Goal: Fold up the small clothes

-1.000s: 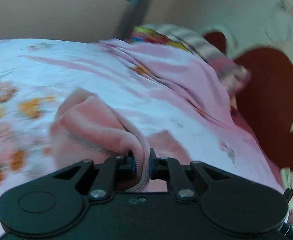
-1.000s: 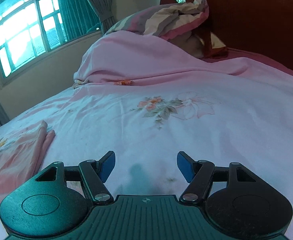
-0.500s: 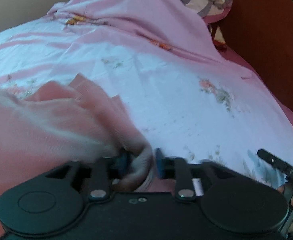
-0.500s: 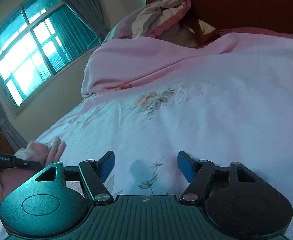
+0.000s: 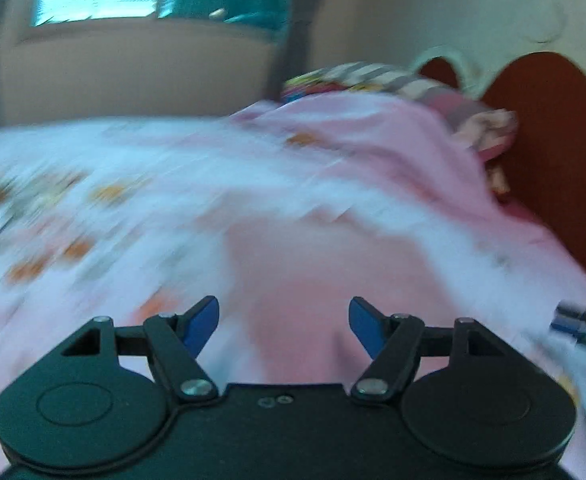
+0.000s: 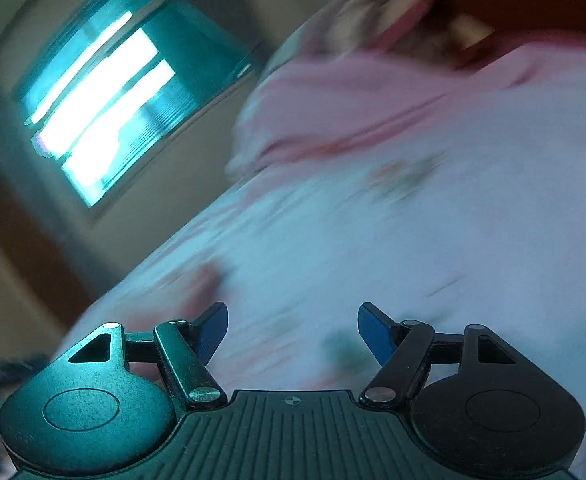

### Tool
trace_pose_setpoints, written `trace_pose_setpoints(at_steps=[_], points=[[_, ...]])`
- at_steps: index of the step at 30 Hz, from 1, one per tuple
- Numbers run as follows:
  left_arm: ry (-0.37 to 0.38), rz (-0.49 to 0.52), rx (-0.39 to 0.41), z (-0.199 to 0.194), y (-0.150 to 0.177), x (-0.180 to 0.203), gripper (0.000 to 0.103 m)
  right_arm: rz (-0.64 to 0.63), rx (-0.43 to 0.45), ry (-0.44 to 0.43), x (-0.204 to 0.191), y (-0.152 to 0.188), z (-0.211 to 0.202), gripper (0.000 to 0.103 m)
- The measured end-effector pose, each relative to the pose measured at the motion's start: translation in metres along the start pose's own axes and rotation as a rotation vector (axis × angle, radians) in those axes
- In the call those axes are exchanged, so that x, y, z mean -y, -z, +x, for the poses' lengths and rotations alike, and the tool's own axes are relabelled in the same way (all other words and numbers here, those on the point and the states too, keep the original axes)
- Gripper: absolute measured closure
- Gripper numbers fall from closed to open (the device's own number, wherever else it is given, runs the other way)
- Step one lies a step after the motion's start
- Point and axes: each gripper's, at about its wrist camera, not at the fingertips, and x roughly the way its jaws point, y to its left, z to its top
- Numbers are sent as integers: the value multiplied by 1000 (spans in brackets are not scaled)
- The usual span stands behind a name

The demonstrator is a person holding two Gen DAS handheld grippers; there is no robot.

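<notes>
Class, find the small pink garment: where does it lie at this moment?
In the left wrist view the pink garment lies flat on the floral bedspread, low and centre, just beyond the open left tongs, untouched.

Lit by daylight from a window (image 6: 101, 108) ahead and left of the right gripper (image 6: 291, 334), blown out to white glare with a teal cast. Dim, cool and bluish across the bedsheet (image 6: 433, 260) beyond its fingers. Streaked by heavy motion blur in both views, sharp only on the gripper bodies. Bent by fisheye curving at the edges, dark in the corners. Smeared beyond the left gripper (image 5: 283, 326), flower prints unreadable.
</notes>
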Motion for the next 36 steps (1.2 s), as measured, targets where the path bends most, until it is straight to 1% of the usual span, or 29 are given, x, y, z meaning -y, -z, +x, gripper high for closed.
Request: trace_pose_setpoints(at_steps=[2,4,5,7,8,9,11,12,13,14,16,17,19,20,21,22,23,24,25,26,28,29,30,31,32,33,34,35,36], points=[[-19,-28,-31,-12,29,-18,34,-2,-66,-90,-36,17,15,31],[-18,-10,-50,-13,47,-18,34,34,-147,-147,-63,32,34,31],[-10,-2,-47,-11,50,-14,34,39,-163,-160,-75,40,41,31],[5,11,-26,-6,52,-5,34,45,-180,-153,-89,50,53,31],[14,11,-12,-3,51,-4,34,75,-191,-148,-91,54,59,31],[22,12,-10,0,51,-3,34,110,-196,-142,-91,58,64,31],[12,10,-20,11,51,-2,34,149,-187,-133,-90,62,69,31],[0,-10,-15,14,53,-4,34,171,-180,-146,-90,64,71,34],[-6,-25,-7,16,54,-7,34,177,-173,-150,-91,64,73,47],[-17,-28,-9,20,56,-9,33,172,-168,-148,-91,63,74,50],[-50,-38,-23,28,59,-13,33,198,-183,-137,-92,62,85,50],[-43,-43,-18,29,60,-14,33,211,-196,-121,-91,62,93,50],[-44,-25,-8,29,60,-12,33,204,-185,-117,-95,59,102,50],[-60,-15,-13,31,60,-11,32,191,-175,-95,-98,55,107,50],[-85,-17,-27,34,59,-12,32,175,-164,-54,-102,51,112,50],[-104,-40,-44,38,59,-15,31,158,-161,-16,-105,47,118,58],[-106,-56,-44,39,60,-17,31,128,-163,29,-111,40,124,90],[-113,-51,-38,39,61,-15,31,64,-164,59,-121,32,131,89],[-121,-40,-31,38,63,-13,31,0,-152,47,-132,24,134,90],[-127,-38,-26,37,64,-12,31,-75,-140,4,-146,15,136,90],[-130,-70,-12,31,66,-12,32,-246,-78,-76,-179,-3,125,90],[-130,-84,0,28,67,-12,32,-291,-42,-114,-189,-10,114,90],[-130,-83,1,26,68,-11,32,-317,-17,-135,-191,-17,106,90],[-130,-81,2,25,69,-10,31,-325,-8,-137,-188,-21,101,90],[-130,-81,5,24,70,-9,31,-324,-8,-119,-178,-24,98,90],[-127,-79,1,25,70,-9,31,-321,-26,-66,-163,-22,102,90],[-127,-73,-3,27,69,-8,31,-275,-77,-14,-141,-18,112,90],[-132,-68,-4,28,68,-8,31,-204,-132,5,-119,-11,120,90],[-134,-67,-6,29,69,-7,31,-162,-166,24,-102,-3,126,90]])
